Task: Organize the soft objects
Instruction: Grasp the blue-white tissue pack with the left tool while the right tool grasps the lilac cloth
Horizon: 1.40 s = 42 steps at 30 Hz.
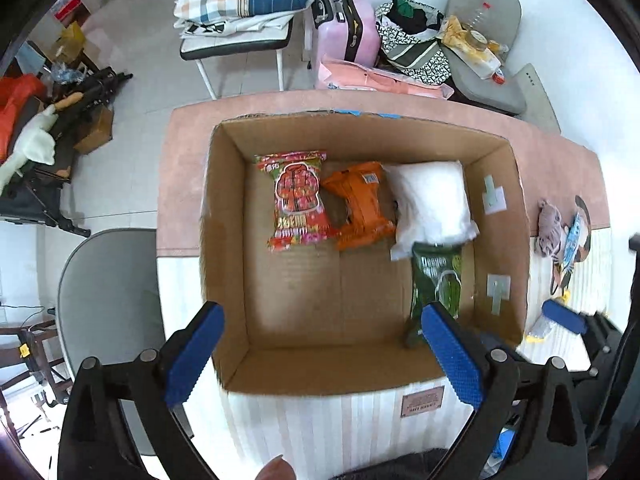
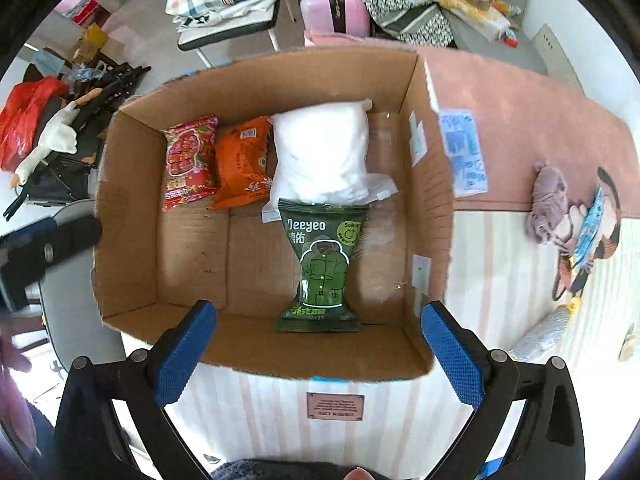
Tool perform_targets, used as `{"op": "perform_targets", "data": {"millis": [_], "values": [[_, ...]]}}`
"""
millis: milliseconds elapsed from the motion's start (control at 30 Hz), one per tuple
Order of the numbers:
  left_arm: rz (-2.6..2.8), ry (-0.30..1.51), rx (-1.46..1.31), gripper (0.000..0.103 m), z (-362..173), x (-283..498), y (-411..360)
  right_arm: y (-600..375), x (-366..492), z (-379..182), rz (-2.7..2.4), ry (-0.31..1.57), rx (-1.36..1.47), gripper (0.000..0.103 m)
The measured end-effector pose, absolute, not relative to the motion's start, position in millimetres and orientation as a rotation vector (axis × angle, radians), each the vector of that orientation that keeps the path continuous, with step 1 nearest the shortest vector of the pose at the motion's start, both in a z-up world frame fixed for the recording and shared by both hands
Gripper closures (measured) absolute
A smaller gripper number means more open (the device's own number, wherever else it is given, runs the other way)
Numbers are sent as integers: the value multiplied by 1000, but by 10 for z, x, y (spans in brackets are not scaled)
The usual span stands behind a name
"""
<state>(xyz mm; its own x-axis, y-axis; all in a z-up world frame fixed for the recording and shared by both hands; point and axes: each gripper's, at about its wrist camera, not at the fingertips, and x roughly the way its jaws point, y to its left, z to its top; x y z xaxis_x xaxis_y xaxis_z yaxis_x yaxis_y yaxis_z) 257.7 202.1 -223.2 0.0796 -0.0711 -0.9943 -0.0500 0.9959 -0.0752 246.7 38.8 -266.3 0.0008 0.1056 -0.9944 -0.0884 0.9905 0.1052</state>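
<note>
An open cardboard box [image 1: 224, 240] [image 2: 132, 208] stands on the table. Inside lie a red packet [image 1: 298, 200] [image 2: 190, 162], an orange packet [image 1: 360, 206] [image 2: 242, 162], a white soft pack [image 1: 432, 204] [image 2: 324, 156] and a green Deeyeo packet [image 1: 438, 280] [image 2: 322, 268]. My left gripper [image 1: 324, 356] is open and empty above the box's near wall. My right gripper [image 2: 320, 354] is open and empty above the box's near edge, just in front of the green packet. A mauve plush toy [image 1: 548, 224] [image 2: 546, 204] lies on the table right of the box.
Beside the plush lie a blue patterned item [image 2: 590, 226] and a silvery packet [image 2: 542, 334]. A grey chair [image 1: 108, 300] stands left of the table. Behind the table are a chair with pillows [image 1: 240, 4], a pink suitcase [image 1: 346, 28] and bags.
</note>
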Motion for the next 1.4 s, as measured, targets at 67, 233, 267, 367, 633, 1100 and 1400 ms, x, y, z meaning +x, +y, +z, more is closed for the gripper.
{"op": "perform_targets", "data": {"millis": [67, 233, 267, 367, 633, 1100, 1400], "values": [[-13, 1487, -92, 2, -2187, 2506, 1971, 331, 2419, -2573, 160, 1552, 23, 0], [-8, 1467, -101, 2, -2071, 2386, 1825, 210, 2342, -2422, 189, 1540, 57, 0], [-8, 1460, -101, 2, -2038, 2388, 1782, 174, 2338, -2391, 194, 1535, 64, 0], [-3, 1412, -73, 2, -1832, 2437, 1526, -27, 2348, -2269, 191, 1498, 103, 0], [-117, 1376, -17, 2, -1646, 3027, 408, -1401, 2490, -2051, 13, 1424, 281, 0], [-134, 1851, 361, 2, -3732, 4336, -1534, -3634, 2921, -3031, -256, 1510, 495, 0], [-73, 2008, 443, 2, -4392, 4340, -1733, -3972, 3055, -3526, -256, 1574, 513, 2]]}}
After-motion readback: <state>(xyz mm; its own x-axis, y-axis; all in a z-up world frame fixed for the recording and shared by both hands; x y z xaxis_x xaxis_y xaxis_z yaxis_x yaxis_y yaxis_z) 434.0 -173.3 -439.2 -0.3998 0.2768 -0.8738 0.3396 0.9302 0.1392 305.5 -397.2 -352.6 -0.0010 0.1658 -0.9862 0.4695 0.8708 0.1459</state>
